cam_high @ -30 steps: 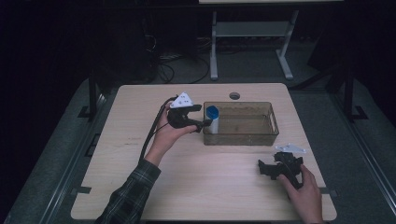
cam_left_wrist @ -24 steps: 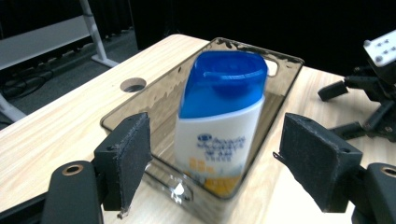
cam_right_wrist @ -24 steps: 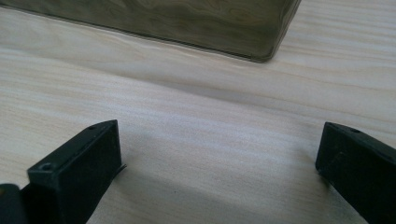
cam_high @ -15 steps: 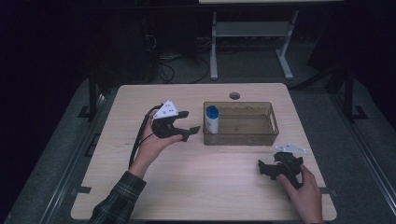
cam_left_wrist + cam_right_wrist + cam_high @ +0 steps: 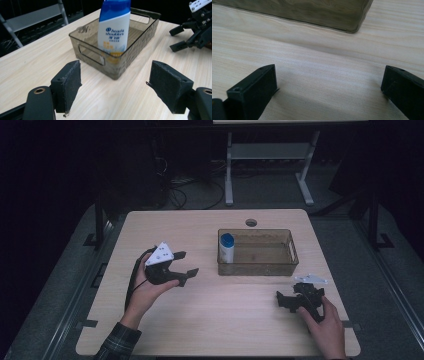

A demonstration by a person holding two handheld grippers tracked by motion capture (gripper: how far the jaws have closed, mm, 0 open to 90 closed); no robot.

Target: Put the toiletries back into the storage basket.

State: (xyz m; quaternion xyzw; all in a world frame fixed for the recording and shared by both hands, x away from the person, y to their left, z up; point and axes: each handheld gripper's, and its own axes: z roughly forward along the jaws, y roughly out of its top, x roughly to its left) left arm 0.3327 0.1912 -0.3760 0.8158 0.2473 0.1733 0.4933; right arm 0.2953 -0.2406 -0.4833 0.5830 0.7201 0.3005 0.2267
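1. Shampoo bottle (image 5: pixel 114 27): white body, blue cap, blue lettering, an orange band low down.
2. Bin (image 5: pixel 260 266): smoky translucent brown.
3. Desk (image 5: pixel 200 320): pale wood grain.
4. Left gripper (image 5: pixel 184 263): black, white plate on top.

table (image 5: pixel 210 320): pale matt wood grain | bin (image 5: pixel 140 37): smoky translucent plastic | bottle (image 5: pixel 113 27): glossy plastic | tongs' pads (image 5: pixel 72 82): rough black
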